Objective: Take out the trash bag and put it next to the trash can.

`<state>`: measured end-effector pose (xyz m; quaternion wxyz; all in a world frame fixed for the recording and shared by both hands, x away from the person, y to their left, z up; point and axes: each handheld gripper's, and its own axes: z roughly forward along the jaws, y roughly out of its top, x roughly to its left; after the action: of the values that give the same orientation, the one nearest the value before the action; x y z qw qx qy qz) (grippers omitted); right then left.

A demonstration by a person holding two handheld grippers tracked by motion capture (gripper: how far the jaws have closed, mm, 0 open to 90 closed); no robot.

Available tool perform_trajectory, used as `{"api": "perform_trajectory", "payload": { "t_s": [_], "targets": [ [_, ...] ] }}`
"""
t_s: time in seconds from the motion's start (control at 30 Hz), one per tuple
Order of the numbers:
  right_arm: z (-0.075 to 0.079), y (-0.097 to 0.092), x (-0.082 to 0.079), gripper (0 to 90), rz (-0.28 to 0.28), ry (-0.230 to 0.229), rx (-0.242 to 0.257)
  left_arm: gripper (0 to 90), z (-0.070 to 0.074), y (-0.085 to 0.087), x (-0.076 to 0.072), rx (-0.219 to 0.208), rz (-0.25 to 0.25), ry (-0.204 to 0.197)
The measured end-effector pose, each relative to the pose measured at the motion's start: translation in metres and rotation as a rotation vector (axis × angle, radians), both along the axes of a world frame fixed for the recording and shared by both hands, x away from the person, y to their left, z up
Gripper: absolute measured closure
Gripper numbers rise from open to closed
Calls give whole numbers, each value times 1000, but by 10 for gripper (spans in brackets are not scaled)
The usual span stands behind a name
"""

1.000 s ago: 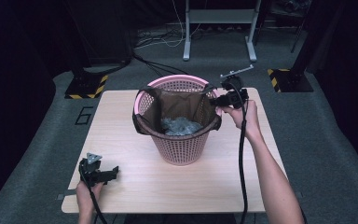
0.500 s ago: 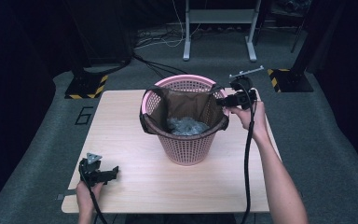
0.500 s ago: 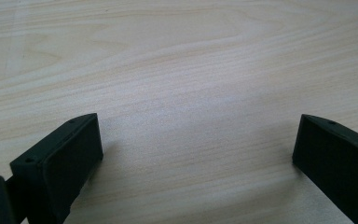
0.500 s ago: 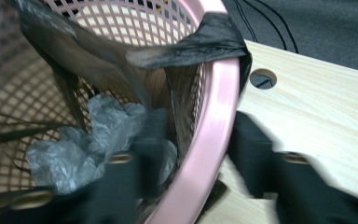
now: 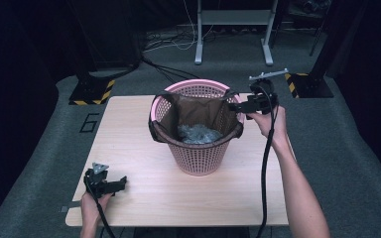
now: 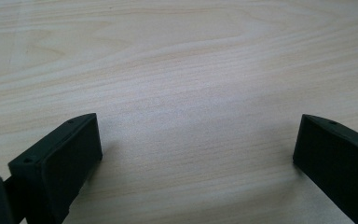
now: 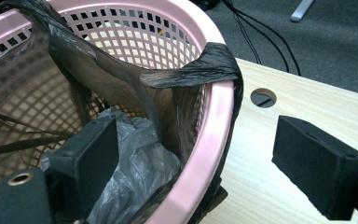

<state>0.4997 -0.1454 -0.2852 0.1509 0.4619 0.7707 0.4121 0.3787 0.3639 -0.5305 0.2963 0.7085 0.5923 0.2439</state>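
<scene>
High view: looked down from above the table's [image 5: 144,198] near edge.
Right gripper view: close on basket [image 7: 214,130] rim, shared with high view [image 5: 198,89].
Left gripper view: close over bare table [image 6: 182,70].

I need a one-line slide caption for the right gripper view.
Right gripper open astride the pink basket rim, dark bag draped over it.

Basket [image 5: 198,148] sits mid-counter [image 5: 144,193], bag [image 5: 193,111] draped in it; my right tool [image 5: 235,105] straddles its right rim, left tool [image 5: 121,182] near-left.
</scene>
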Motion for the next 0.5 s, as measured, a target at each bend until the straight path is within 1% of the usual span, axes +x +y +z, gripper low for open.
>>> {"api": "perform_trajectory", "payload": {
  "t_s": [0.07, 0.17, 0.2, 0.23, 0.27, 0.3, 0.37, 0.5],
  "targets": [
    [1, 0, 0, 131, -1, -5, -13, 0, 0, -1, 1, -1, 6, 1],
    [2, -3, -1, 134, 4, -11, -19, 1, 3, -1, 4, 6, -11, 38],
    [2, -3, -2, 136, 4, -13, -19, 1, 5, -1, 5, -8, -30, 58],
    [2, -4, -2, 137, 6, -13, -22, 2, 7, 0, 5, -28, -46, 68],
    [2, -5, -2, 138, 6, -12, -26, 2, 10, 1, 6, -71, -72, 73],
    [2, -6, -2, 138, 9, -13, -30, 2, 13, 1, 6, -92, -86, 69],
    [2, -6, -2, 139, 13, -16, -39, 2, 21, -1, 9, -98, -114, 62],
    [3, -6, -3, 140, 18, -18, -48, 10, 41, -5, 17, -150, -175, 50]
  ]
}}
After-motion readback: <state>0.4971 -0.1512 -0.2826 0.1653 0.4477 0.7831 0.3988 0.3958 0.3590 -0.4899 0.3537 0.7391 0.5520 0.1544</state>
